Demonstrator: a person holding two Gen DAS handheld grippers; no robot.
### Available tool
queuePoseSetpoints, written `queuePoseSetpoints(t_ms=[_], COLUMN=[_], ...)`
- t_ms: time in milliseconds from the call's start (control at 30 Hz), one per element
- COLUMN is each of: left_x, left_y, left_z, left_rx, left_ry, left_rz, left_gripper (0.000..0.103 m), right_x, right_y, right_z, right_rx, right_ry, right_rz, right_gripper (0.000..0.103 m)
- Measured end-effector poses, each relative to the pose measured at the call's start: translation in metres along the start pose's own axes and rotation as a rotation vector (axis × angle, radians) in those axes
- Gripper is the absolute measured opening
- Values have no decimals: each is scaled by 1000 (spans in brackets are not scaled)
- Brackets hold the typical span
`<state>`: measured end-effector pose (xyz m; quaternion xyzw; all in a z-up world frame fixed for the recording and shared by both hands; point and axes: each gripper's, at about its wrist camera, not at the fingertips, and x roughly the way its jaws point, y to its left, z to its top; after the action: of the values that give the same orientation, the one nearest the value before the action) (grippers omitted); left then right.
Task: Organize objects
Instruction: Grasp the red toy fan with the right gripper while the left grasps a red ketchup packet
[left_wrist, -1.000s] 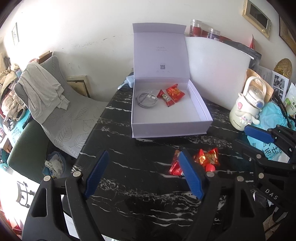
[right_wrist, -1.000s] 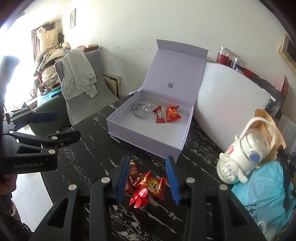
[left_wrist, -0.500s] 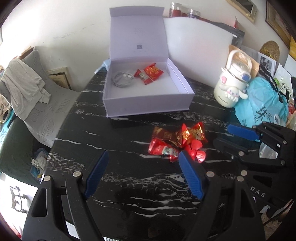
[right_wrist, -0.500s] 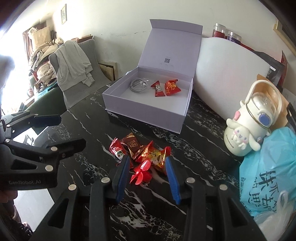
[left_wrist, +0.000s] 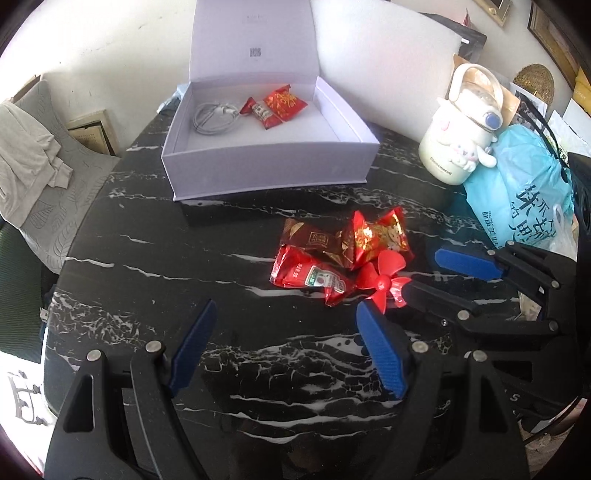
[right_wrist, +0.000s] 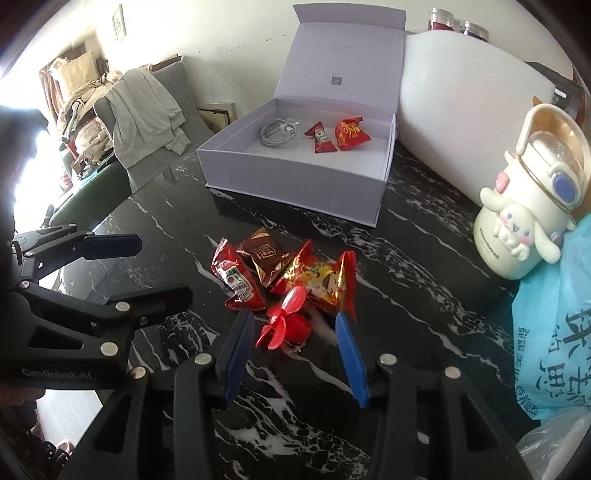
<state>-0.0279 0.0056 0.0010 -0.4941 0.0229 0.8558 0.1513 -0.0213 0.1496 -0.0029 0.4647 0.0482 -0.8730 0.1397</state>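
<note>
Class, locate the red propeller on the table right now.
The red propeller lies on the black table between the right gripper's open fingers, just in front of the snack packets.

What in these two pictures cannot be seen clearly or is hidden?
- Right wrist view: the underside of the red propeller and what it rests on are hidden by its blades.
- Both views: the print on the box lid is too small to read.
- Left wrist view: the blue bag is partly cut off behind the right gripper.
</note>
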Motion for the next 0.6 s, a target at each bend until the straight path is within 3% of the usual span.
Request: queuePoseSetpoints(t_ms=[500, 567, 600], left_x=[34, 36, 37], left_y=[13, 13, 13], left_z=[2, 2, 3], left_rx=[-15, -11, -9], left_ry=[74, 76, 77], left_rz=[-52, -51, -51], left_gripper=[77, 77, 77], right_x=[39, 41, 42], right_y=[-8, -7, -7], right_z=[-7, -6, -6], right_rx=[72, 68, 66], right_ry=[63, 60, 60], right_rz=[65, 65, 66], right_gripper=[47, 43, 37])
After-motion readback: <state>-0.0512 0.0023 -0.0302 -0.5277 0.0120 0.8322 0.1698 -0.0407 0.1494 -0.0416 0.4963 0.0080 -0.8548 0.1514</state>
